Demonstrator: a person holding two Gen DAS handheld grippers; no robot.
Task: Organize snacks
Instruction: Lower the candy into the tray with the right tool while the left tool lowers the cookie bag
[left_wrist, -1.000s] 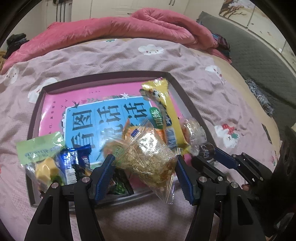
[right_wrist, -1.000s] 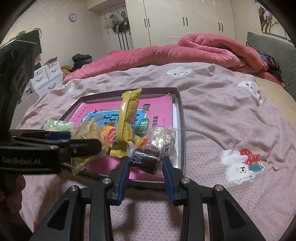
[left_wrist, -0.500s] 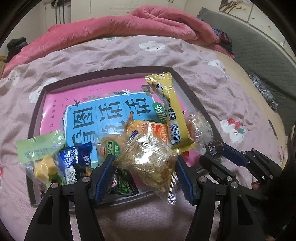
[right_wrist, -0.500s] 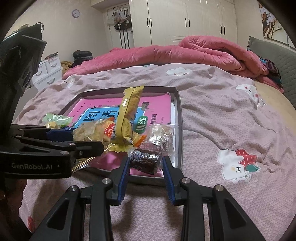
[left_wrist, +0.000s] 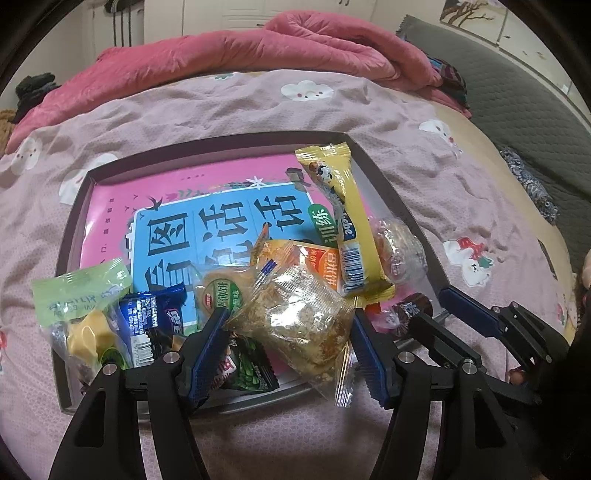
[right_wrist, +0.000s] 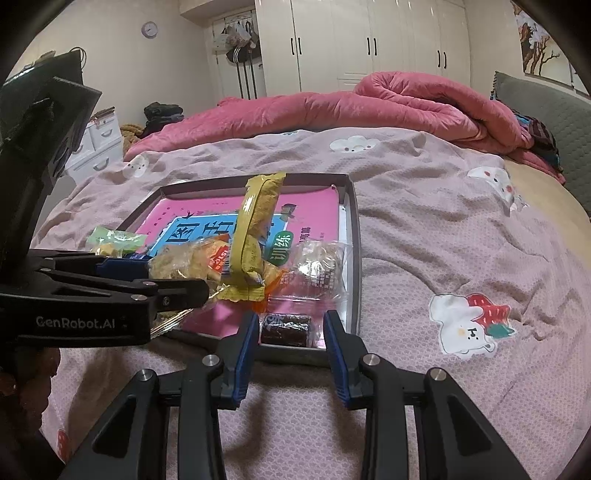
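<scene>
Two grippers work at the near edge of a dark tray (left_wrist: 384, 184) that sits on a pink bedspread (left_wrist: 221, 99) and is lined with a pink and blue book (left_wrist: 207, 225). The left gripper (left_wrist: 288, 328) holds a clear packet of crumbly golden snack (left_wrist: 295, 321), its blue pads pressing on both sides at a middling spread; the packet's long axis runs diagonally, from upper left down to its crimped end at lower right, over the tray's near rim. The right gripper (right_wrist: 288, 328) stands narrower, with a small dark brown wrapped sweet (right_wrist: 284, 328) between its pads, long axis lying across from pad to pad, at the tray's near right corner; the pads seem to meet the wrapper's ends.

A long yellow packet (left_wrist: 343, 221) leans across the pile, pointing away from the cameras.

Only the left wrist view shows the green packet (left_wrist: 77, 291), the blue packet (left_wrist: 151, 317) and the dark green one (left_wrist: 247, 373) in the tray's near left corner. Only the right wrist view shows the wardrobe (right_wrist: 369, 40) and wall clock (right_wrist: 149, 28).
</scene>
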